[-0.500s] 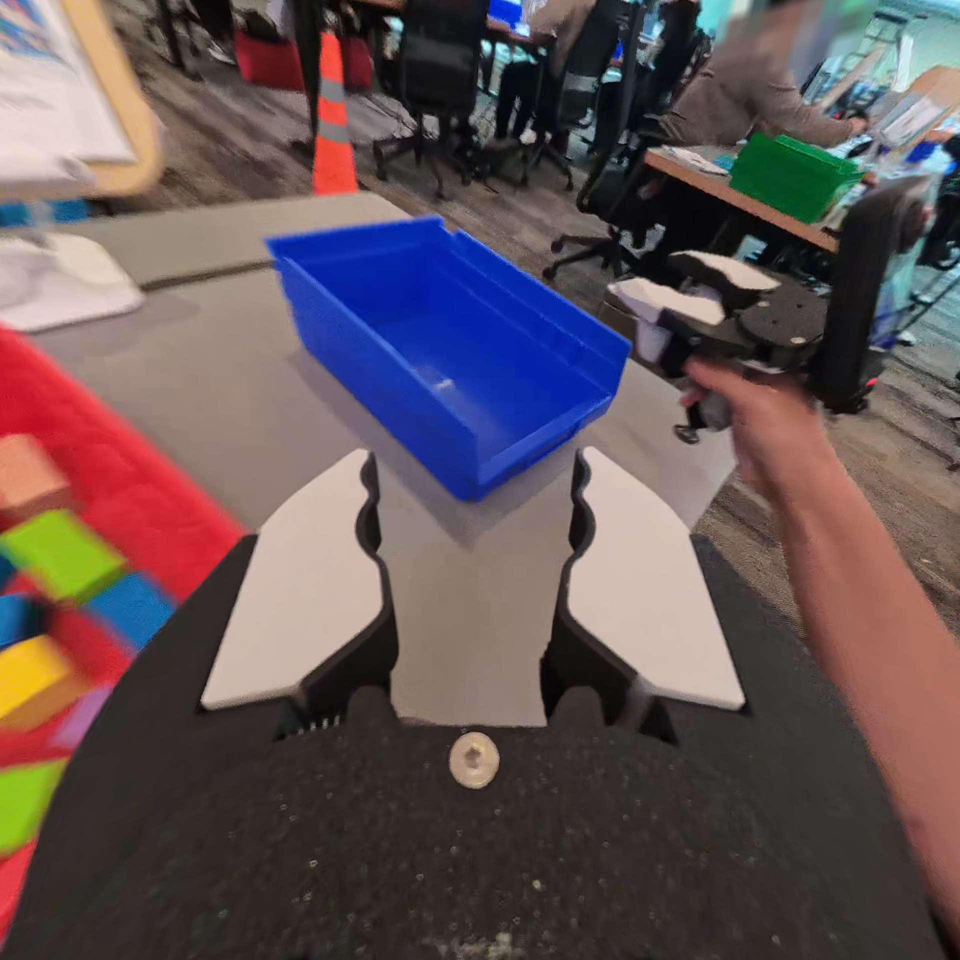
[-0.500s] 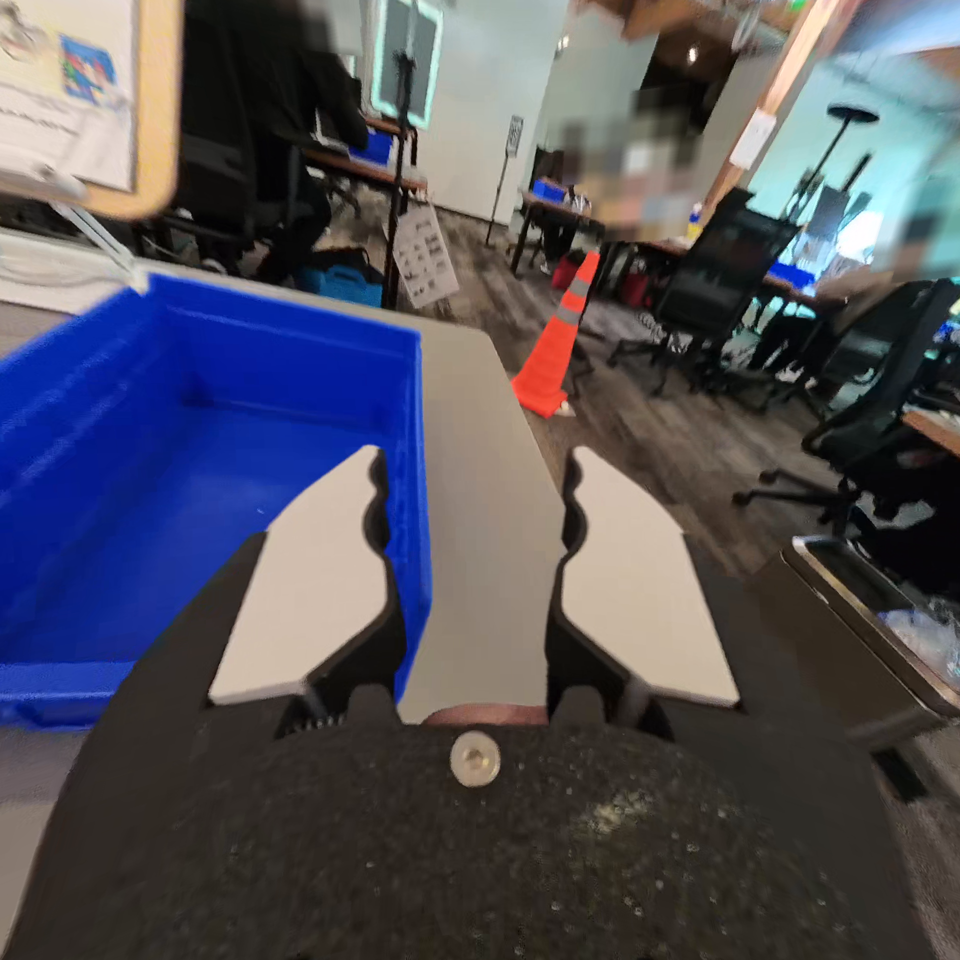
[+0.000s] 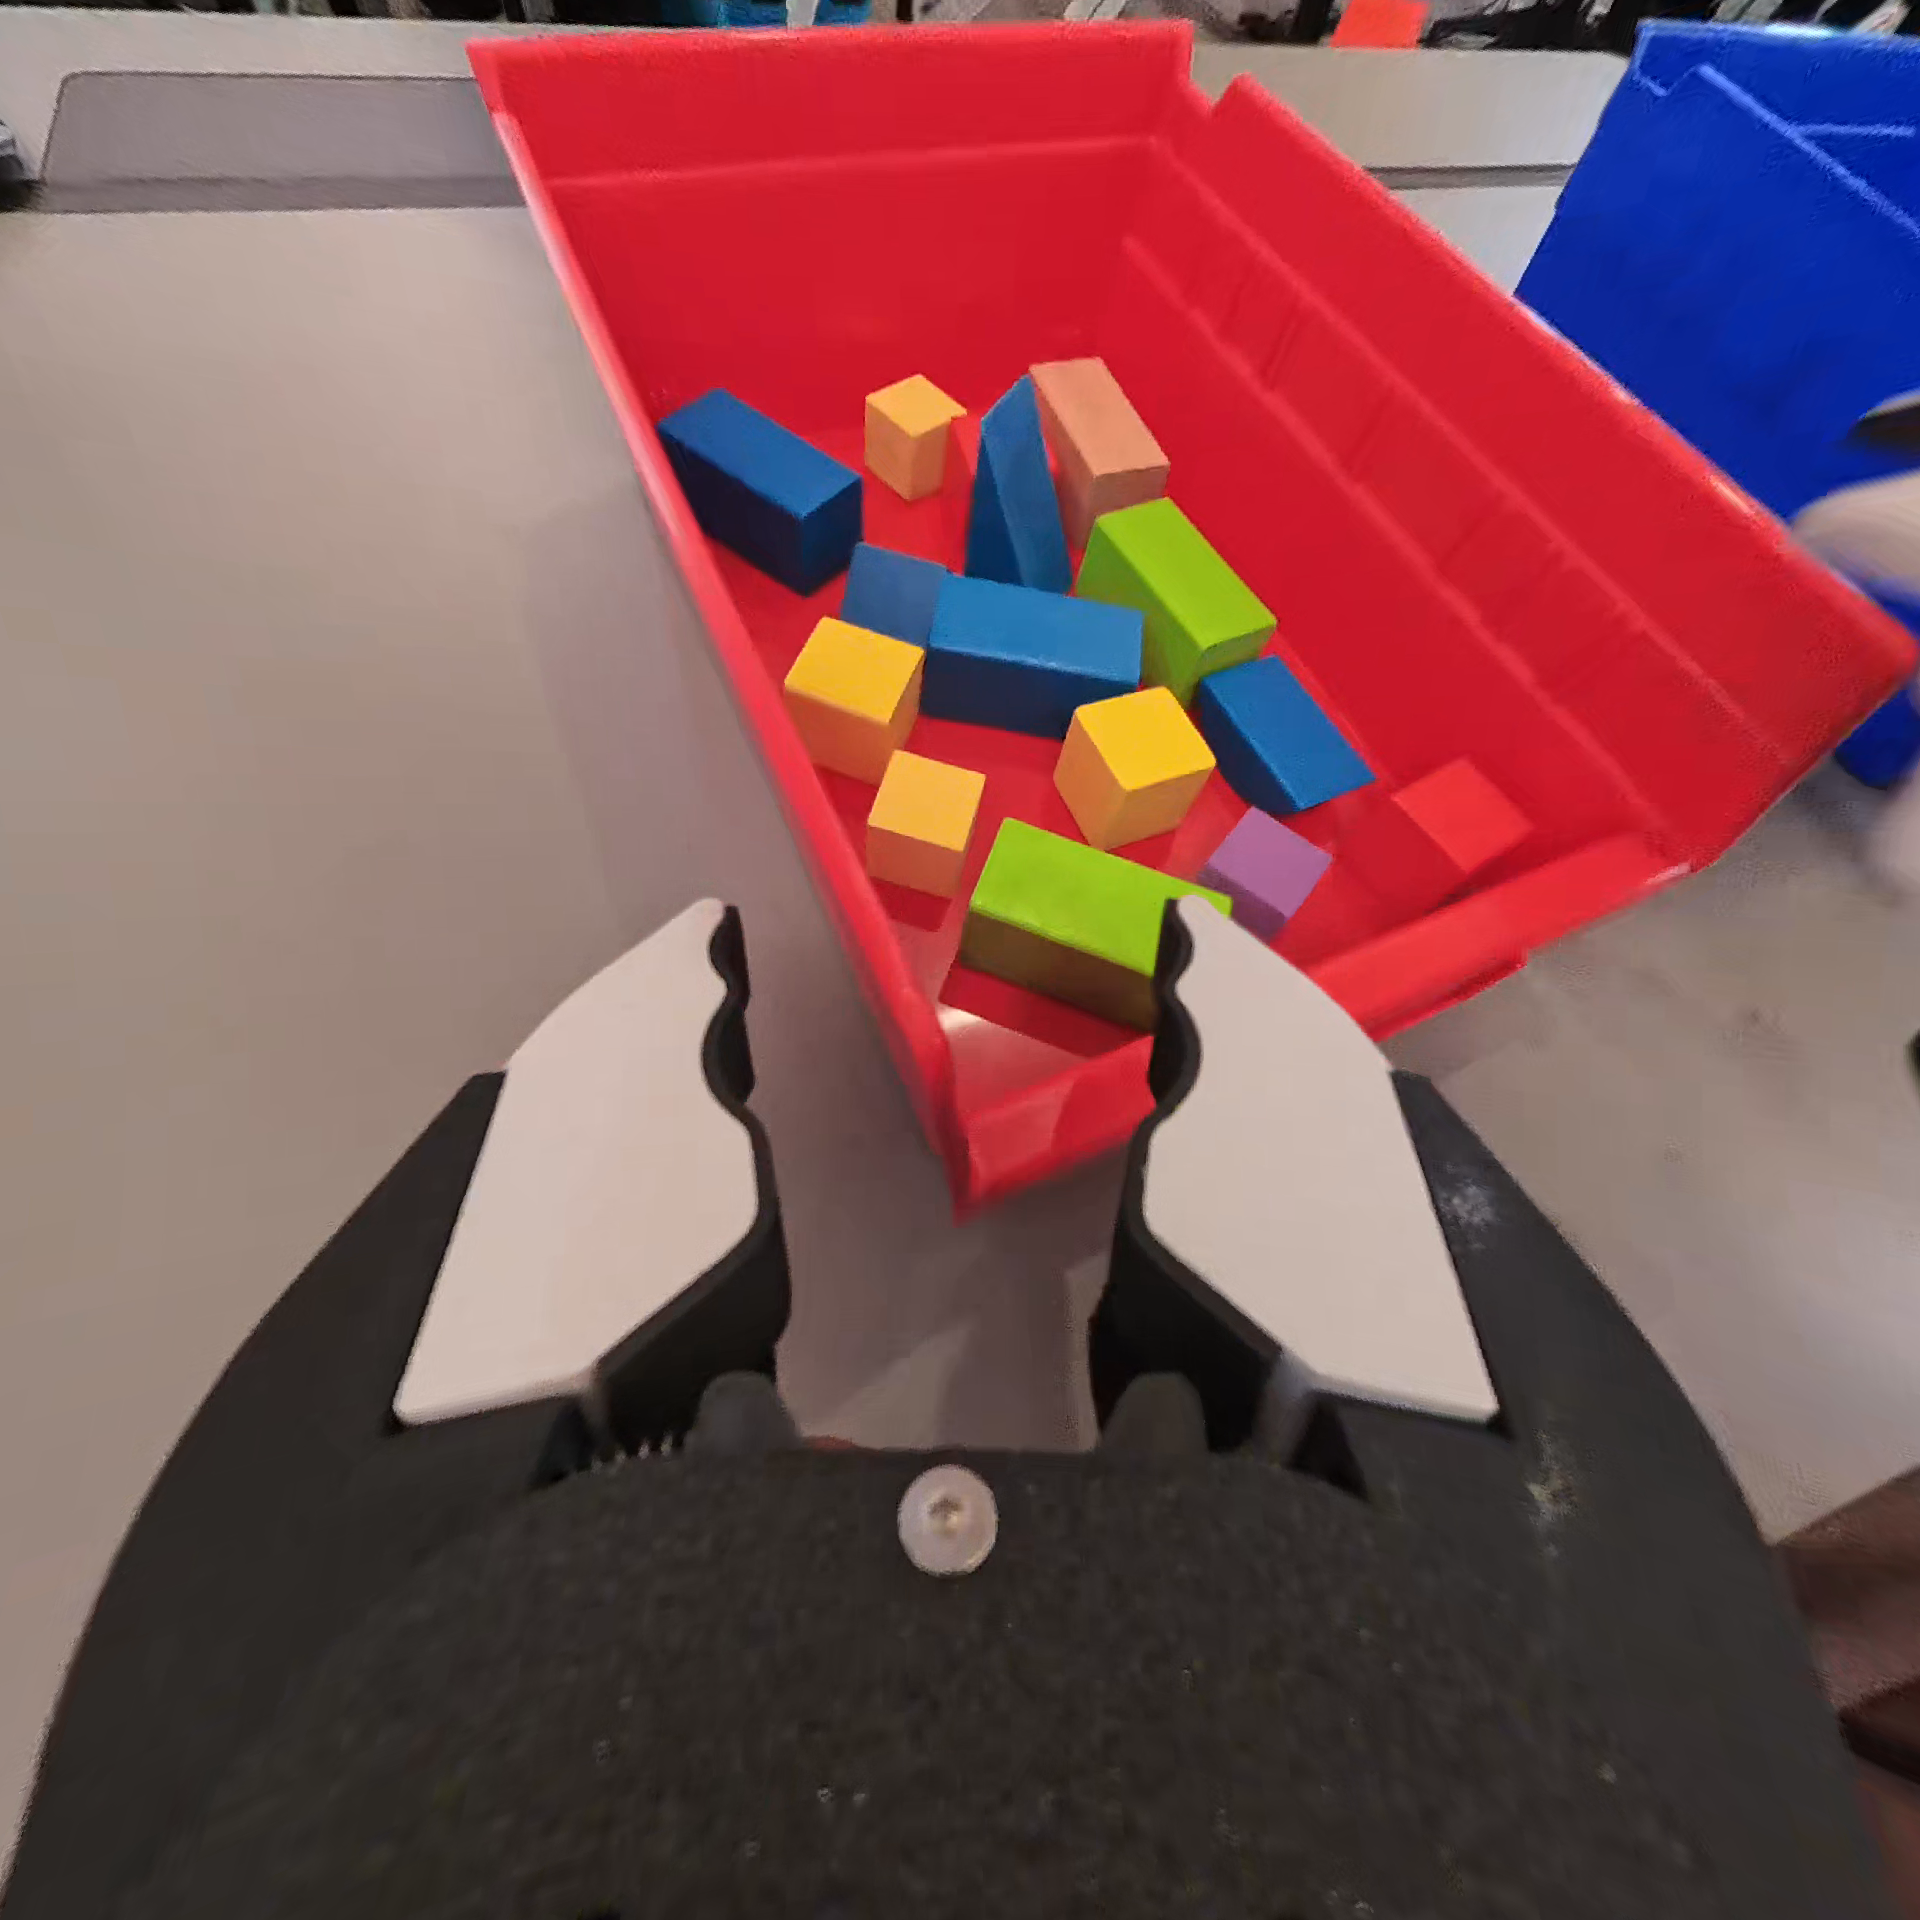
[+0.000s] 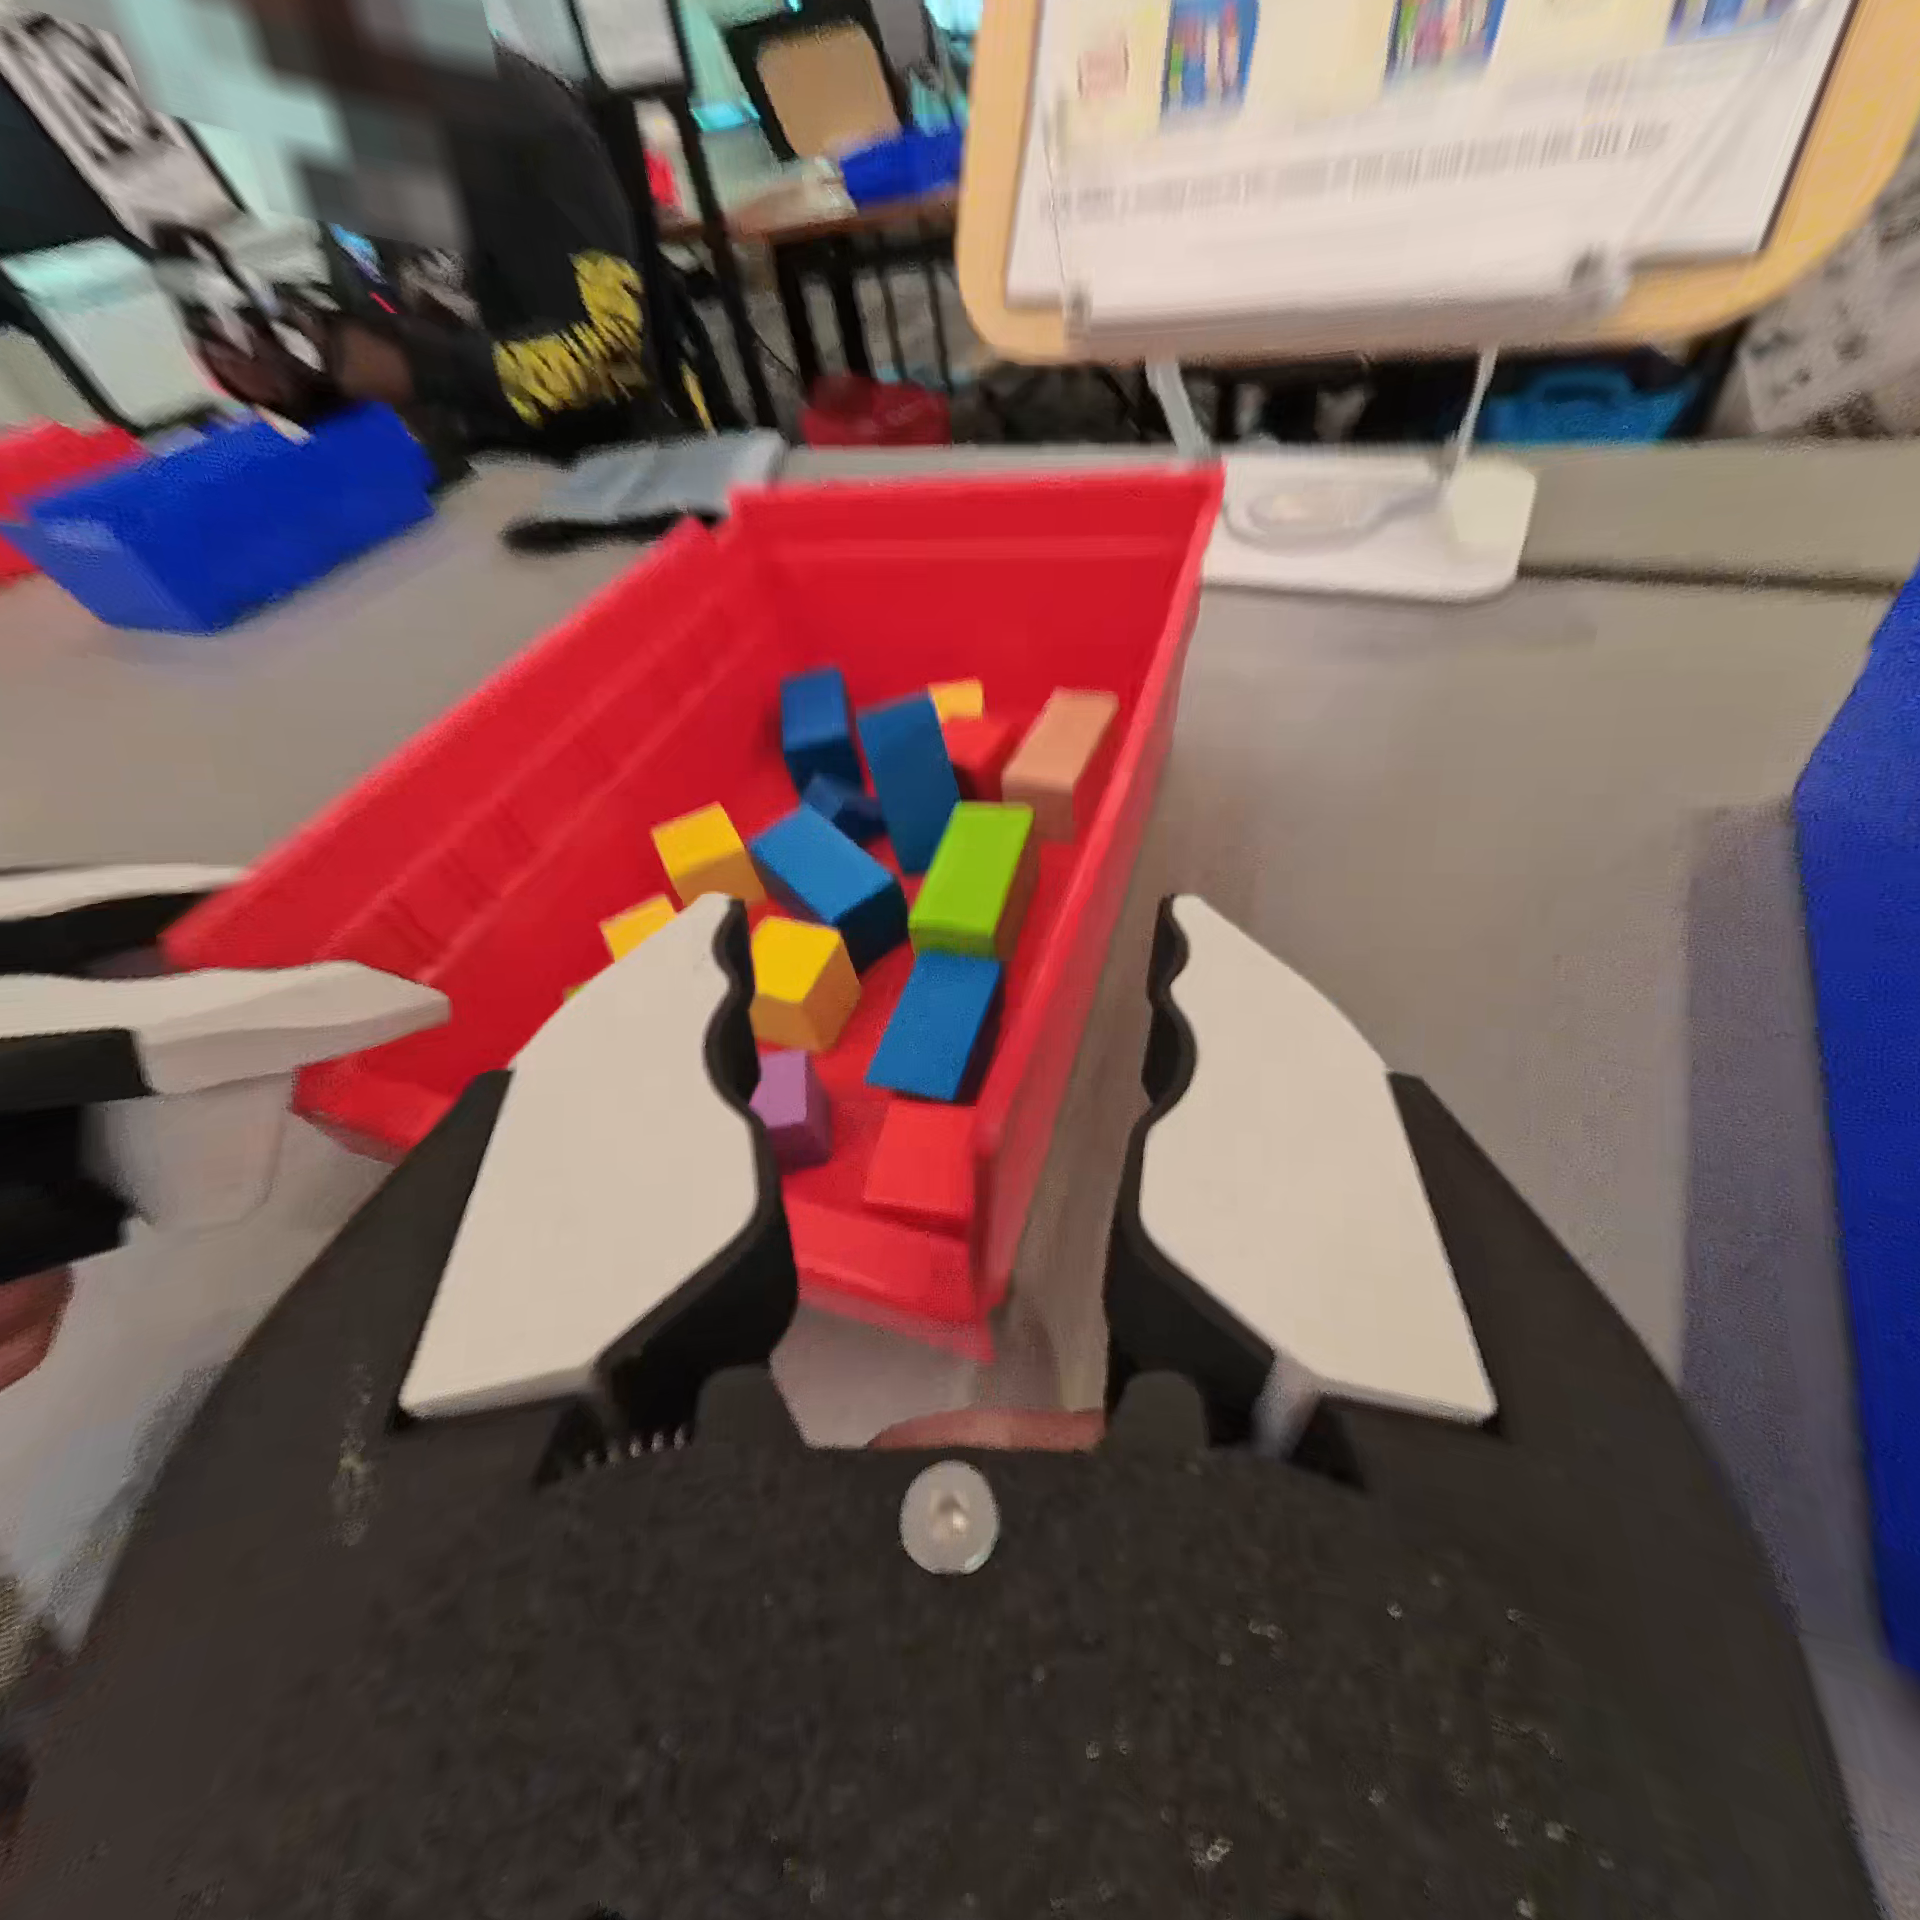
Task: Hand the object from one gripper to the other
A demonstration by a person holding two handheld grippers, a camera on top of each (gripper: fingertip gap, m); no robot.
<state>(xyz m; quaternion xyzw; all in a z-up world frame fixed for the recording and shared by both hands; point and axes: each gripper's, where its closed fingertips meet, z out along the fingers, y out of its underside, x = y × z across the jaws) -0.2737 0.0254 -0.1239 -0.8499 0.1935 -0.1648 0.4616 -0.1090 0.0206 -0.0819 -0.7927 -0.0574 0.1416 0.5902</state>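
A red bin (image 3: pixel 1455 540) on the grey table holds several coloured wooden blocks: blue, yellow, green (image 3: pixel 1060 914), purple (image 3: pixel 1262 868), red and tan ones. My left gripper (image 3: pixel 951 914) is open and empty, just above the bin's near left corner. The same red bin (image 4: pixel 623 748) shows in the right wrist view with the blocks inside, among them a blue one (image 4: pixel 935 1023). My right gripper (image 4: pixel 951 914) is open and empty over the bin's near right corner. The left gripper's fingers (image 4: pixel 260 1013) show at the left edge of that view, open, beside the bin.
A blue bin (image 3: pixel 1766 260) stands right of the red one, and its wall (image 4: pixel 1870 1039) shows at the right edge of the right wrist view. A sign board on a white stand (image 4: pixel 1371 530) is behind the red bin. Another blue bin (image 4: pixel 229 520) sits far left.
Both grippers have swung left from the blue bin to the red bin of blocks. Both stay open and empty.
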